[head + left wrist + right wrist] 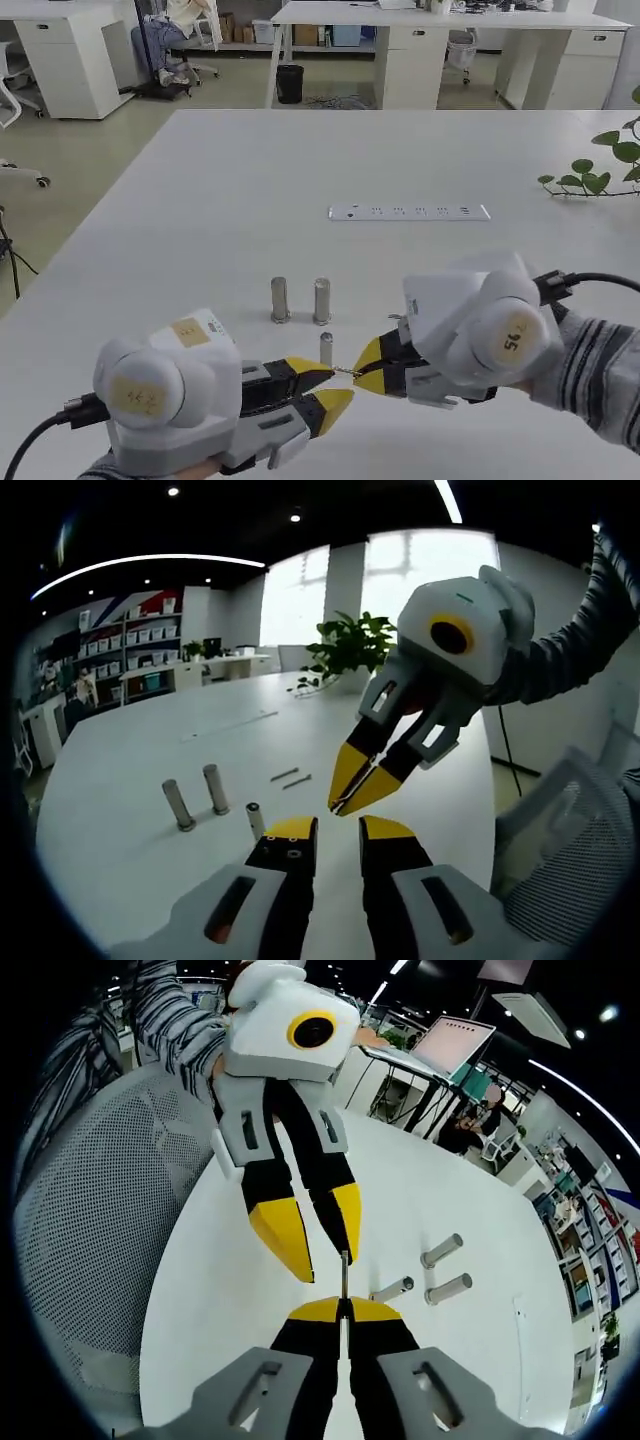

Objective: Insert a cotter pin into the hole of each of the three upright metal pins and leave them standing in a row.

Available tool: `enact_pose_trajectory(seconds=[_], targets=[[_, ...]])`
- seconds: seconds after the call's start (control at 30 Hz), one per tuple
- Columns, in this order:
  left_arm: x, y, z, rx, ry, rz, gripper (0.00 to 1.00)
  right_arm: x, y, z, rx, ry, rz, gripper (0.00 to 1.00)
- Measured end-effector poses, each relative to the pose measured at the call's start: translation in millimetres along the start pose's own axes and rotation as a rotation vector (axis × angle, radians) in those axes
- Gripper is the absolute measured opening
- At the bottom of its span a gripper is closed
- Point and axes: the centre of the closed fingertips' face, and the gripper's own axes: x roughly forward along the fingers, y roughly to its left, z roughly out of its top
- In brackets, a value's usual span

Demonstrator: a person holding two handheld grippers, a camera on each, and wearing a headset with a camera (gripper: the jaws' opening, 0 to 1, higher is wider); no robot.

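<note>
The right claw (343,1307) pinches a cotter pin (344,1272). The left claw (338,388), spread, sits at its 8 o'clock. Three pins (322,300) stand on the table (300,170), at 12 o'clock.

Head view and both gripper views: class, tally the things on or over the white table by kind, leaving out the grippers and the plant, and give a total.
Upright metal pins: 3
Cotter pins: 3, two lying flat and one held by the right gripper
Power strip: 1
Total: 7
</note>
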Motion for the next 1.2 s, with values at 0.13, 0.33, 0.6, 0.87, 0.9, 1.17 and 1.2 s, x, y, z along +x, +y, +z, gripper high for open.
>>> enact_pose_trajectory(seconds=[0.13,0.33,0.6,0.87,0.9,1.17,1.2], targets=[[0.2,6.8,2.2,0.011,-0.015,0.044,0.22,-0.2,-4.4,-7.6,0.032,0.030,-0.023,0.00],[0.1,20.6,-4.4,0.025,-0.014,0.132,0.30,1.1,-11.8,-22.0,0.068,0.084,-0.061,0.00],[2.9,44.9,-18.1,-0.005,0.002,0.265,0.35,3.1,-18.9,-38.8,0.130,0.141,-0.100,0.00],[15.9,63.0,-34.0,-0.029,0.039,0.347,0.36,9.3,-28.4,-49.6,0.204,0.179,-0.143,0.00],[17.1,63.5,-34.6,-0.031,0.040,0.348,0.35,10.2,-29.2,-50.3,0.208,0.181,-0.146,0.00],[39.9,70.2,-48.6,-0.056,0.071,0.367,0.34,18.0,-36.6,-56.9,0.229,0.208,-0.174,0.00],[42.5,70.6,-51.0,-0.058,0.078,0.368,0.34,18.6,-37.1,-57.9,0.230,0.214,-0.175,0.00]])
